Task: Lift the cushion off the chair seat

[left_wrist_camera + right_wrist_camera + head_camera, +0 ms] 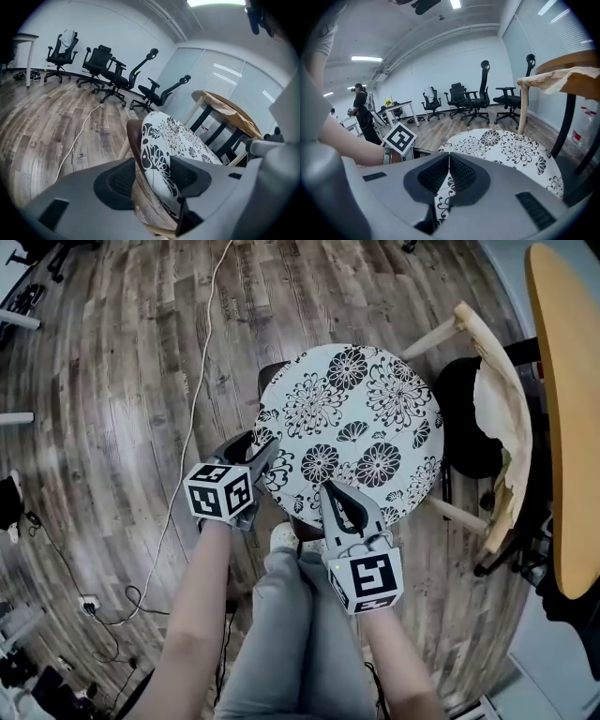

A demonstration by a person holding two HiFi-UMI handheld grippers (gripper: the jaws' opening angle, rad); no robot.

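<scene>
The floral cushion (pixel 352 427) lies unlifted on the chair seat (pixel 132 137); the left gripper (pixel 259 452) stands spread astride its 9 o'clock edge, and the right gripper (pixel 327 489) is clenched empty near 7 o'clock.

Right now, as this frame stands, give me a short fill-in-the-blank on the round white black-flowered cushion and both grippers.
The round white cushion with black flowers lies on the ____ of the brown chair. The left gripper has its jaws ____ around the cushion's edge. The right gripper has its jaws ____.
Missing: seat; open; shut.
</scene>
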